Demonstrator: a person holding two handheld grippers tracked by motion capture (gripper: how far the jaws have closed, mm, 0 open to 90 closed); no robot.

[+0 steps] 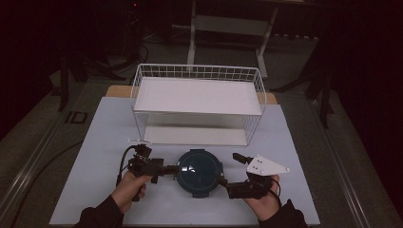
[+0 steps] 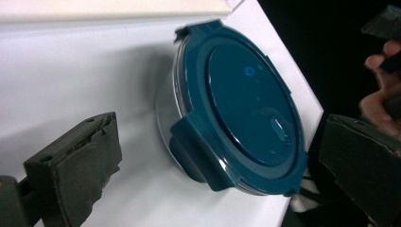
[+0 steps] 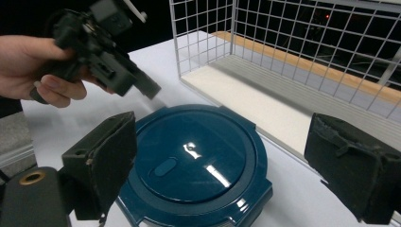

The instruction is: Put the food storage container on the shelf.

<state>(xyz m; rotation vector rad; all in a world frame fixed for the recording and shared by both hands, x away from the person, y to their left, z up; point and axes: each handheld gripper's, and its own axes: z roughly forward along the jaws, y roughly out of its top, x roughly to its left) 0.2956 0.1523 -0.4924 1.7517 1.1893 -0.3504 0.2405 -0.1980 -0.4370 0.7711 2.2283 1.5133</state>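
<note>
The round container with the dark teal clip-on lid [image 1: 199,172] sits on the white tabletop [image 1: 95,142] near its front edge, about midway between the left and right edges, just in front of the white wire rack [image 1: 197,102]. The left gripper [image 1: 172,169] comes at it from the left and the right gripper [image 1: 221,182] from the right; both stand with jaws spread wide and pressing on nothing, the lid lying ahead of each pair in its own gripper view. The step looks like taking the container from both sides, or working the lid's clip tabs. To do it well, each gripper should probably line up with a flat of the rim or a tab rather than the smooth curved glass below, and the two should close evenly so the container does not slide or spin on the slick surface. Room is tight behind: the rack's front wires and lower shelf stand close to the container's far side, so any lift is best taken straight up or drawn toward the front edge. Left and right of the container the tabletop is bare, giving both hands free sweep, though the front edge is near the person's wrists.
</note>
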